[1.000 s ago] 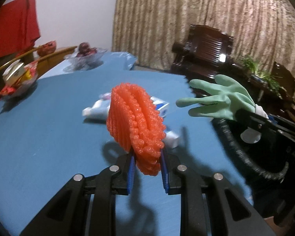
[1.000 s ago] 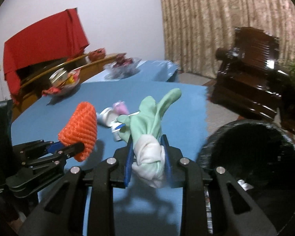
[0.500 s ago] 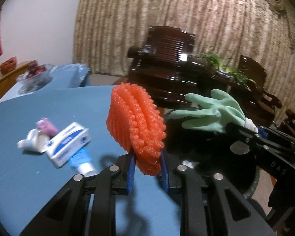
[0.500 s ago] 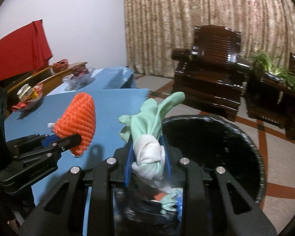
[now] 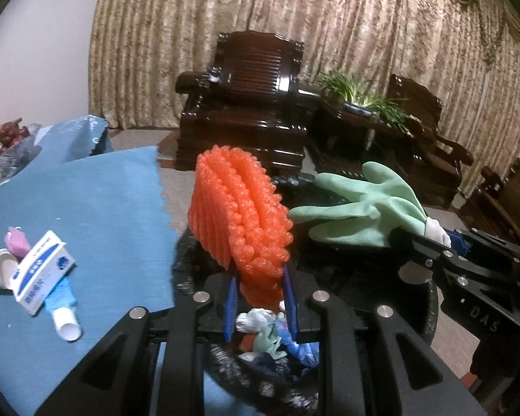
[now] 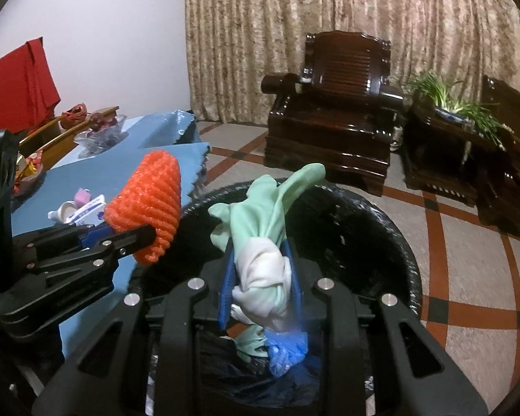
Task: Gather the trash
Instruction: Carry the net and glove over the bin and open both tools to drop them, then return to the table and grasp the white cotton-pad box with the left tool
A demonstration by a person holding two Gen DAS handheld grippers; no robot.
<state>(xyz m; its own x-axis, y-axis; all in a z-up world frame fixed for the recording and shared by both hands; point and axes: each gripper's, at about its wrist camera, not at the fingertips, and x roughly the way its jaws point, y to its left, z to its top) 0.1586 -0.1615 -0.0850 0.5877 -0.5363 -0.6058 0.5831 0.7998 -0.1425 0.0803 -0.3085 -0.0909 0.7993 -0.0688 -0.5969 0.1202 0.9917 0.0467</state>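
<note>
My left gripper (image 5: 260,298) is shut on an orange foam fruit net (image 5: 241,218), which stands up between its blue pads. My right gripper (image 6: 261,284) is shut on a green rubber glove (image 6: 270,222) with a white cuff. Both hang over the black-lined trash bin (image 6: 395,239), whose rim also shows in the left wrist view as the bin (image 5: 430,315). Crumpled green, white and blue trash (image 6: 280,350) lies in the bin's bottom. From the right wrist view the left gripper (image 6: 135,235) with the orange net (image 6: 152,194) is at the bin's left rim.
A blue-covered table (image 5: 97,208) lies left of the bin, with a white and blue box (image 5: 41,270), a toothpaste tube (image 5: 60,312) and small white and pink pieces (image 5: 7,256). Dark wooden armchairs (image 6: 339,118) and a plant stand (image 6: 457,124) are beyond, on a tiled floor.
Both grippers have swung from over the blue table to over the bin, carrying the net and the glove. The table items have slid to the left of the views.
</note>
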